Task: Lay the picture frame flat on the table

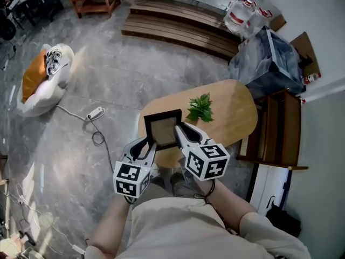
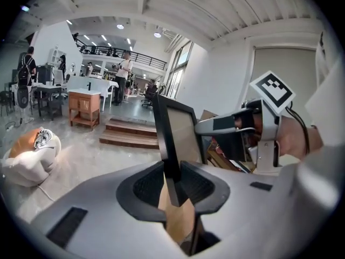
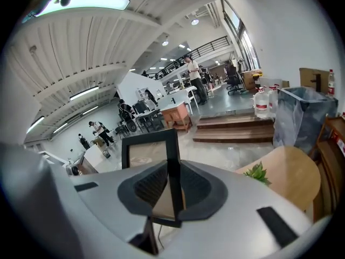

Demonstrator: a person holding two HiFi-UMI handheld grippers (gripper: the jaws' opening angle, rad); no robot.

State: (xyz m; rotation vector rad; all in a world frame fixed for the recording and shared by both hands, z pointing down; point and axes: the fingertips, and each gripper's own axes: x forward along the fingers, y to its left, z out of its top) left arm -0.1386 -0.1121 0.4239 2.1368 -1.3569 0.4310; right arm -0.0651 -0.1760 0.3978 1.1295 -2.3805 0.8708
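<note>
A black picture frame (image 1: 163, 129) with a tan backing is held up over the near end of the oval wooden table (image 1: 232, 112), both grippers on it. My left gripper (image 1: 150, 144) is shut on the frame's left edge. In the left gripper view the frame (image 2: 178, 139) stands edge-on between the pads of that gripper (image 2: 171, 185). My right gripper (image 1: 180, 131) is shut on the right edge. In the right gripper view the frame (image 3: 148, 155) rises from the closed jaws of that gripper (image 3: 170, 190). Whether the bottom edge touches the table is hidden.
A small green plant (image 1: 200, 108) sits on the table just beyond the frame. A dark wooden shelf (image 1: 280, 128) and a bagged bin (image 1: 269, 58) stand to the right. On the floor lie a power strip with cable (image 1: 95, 113), a cushion (image 1: 43, 80) and wooden steps (image 1: 178, 28).
</note>
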